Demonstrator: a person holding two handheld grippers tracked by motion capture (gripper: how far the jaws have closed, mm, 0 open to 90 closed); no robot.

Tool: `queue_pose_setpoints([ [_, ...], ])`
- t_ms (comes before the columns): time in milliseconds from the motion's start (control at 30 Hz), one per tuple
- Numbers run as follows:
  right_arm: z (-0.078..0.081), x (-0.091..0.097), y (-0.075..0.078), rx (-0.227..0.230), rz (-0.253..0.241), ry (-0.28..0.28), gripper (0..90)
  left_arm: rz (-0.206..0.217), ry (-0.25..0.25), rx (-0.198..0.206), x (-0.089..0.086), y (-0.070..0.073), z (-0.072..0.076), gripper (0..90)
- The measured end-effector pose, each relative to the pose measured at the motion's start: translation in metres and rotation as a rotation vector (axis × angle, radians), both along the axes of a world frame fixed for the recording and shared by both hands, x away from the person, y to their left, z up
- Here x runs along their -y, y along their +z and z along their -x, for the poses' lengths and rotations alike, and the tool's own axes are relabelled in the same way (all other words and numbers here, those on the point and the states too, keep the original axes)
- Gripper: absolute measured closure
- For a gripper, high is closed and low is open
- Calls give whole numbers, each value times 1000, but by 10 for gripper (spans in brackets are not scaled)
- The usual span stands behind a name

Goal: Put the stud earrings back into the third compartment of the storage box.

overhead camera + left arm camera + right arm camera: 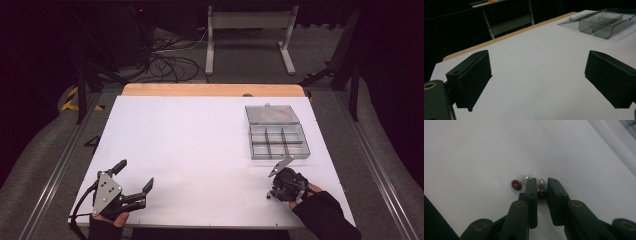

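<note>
Right gripper (541, 187) is clamping a small red stud earring (541, 194) near the table's (200, 150) front right corner, probably for the open compartment box (278, 141); its twin (516, 184) is lying just beside. Left gripper (136, 177) is resting spread at the front left.

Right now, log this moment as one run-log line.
right claw: shut on stud earring | second stud earring: loose on table | left claw: open, holding nothing | compartment box: lid open

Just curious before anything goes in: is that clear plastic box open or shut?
Open. The clear compartment box has its lid flipped back flat on the table, compartments uncovered.
</note>
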State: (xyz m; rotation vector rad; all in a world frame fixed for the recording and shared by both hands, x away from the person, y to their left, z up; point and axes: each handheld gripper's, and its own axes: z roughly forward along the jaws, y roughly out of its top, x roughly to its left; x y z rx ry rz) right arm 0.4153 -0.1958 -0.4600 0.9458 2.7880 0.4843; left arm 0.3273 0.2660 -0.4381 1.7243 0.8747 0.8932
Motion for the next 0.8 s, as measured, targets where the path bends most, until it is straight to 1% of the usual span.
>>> queue_pose_setpoints([
  [200, 0, 0, 1, 7, 1, 1, 794, 0, -1, 0, 0, 0, 0, 75],
  [300, 1, 1, 4, 16, -20, 0, 795, 0, -2, -1, 0, 0, 0, 75],
  [400, 1, 4, 8, 36, -33, -1, 796, 1, -2, -1, 0, 0, 0, 75],
  [600, 2, 8, 19, 82, -79, -5, 795, 0, 0, 3, 0, 0, 0, 75],
  [667, 2, 9, 23, 91, -91, -10, 796, -1, 2, 7, -1, 1, 0, 75],
  [700, 1, 11, 27, 99, -102, -9, 796, -1, 2, 8, -1, 1, 0, 73],
  [733, 1, 11, 27, 99, -102, -9, 796, 2, 2, 7, -1, 1, 0, 73],
  [800, 0, 11, 32, 110, -117, -8, 796, 4, 2, 5, -1, 1, 0, 74],
])
